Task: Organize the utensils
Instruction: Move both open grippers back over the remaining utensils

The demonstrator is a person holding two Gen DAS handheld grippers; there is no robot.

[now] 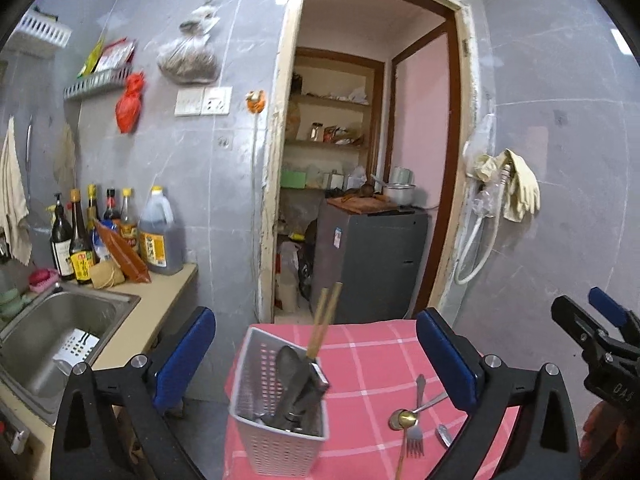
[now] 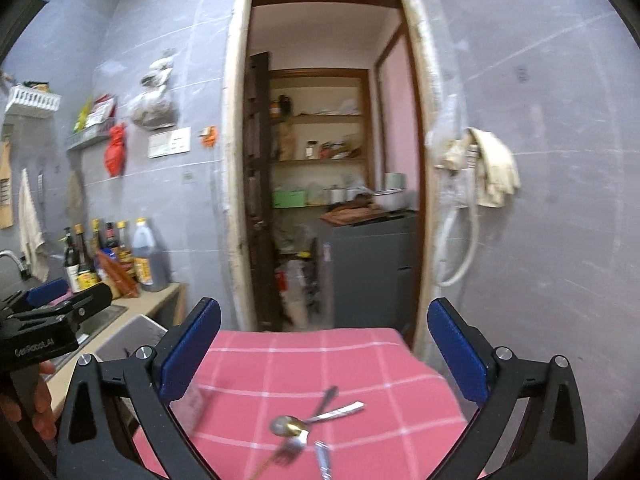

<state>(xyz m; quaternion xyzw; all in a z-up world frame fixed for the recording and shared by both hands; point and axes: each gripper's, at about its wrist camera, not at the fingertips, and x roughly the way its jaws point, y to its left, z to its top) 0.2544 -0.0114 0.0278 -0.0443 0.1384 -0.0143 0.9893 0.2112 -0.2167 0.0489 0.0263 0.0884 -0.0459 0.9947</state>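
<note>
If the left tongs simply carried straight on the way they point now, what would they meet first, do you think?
Probably the white utensil basket on the pink checked cloth: it stands between the open left tongs, chopsticks sticking up. Depth is uncertain.

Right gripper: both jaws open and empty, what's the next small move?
Probably lower the right gripper onto the fork: it lies loose with the spoons on the pink cloth, while the white basket already holds utensils.
</note>
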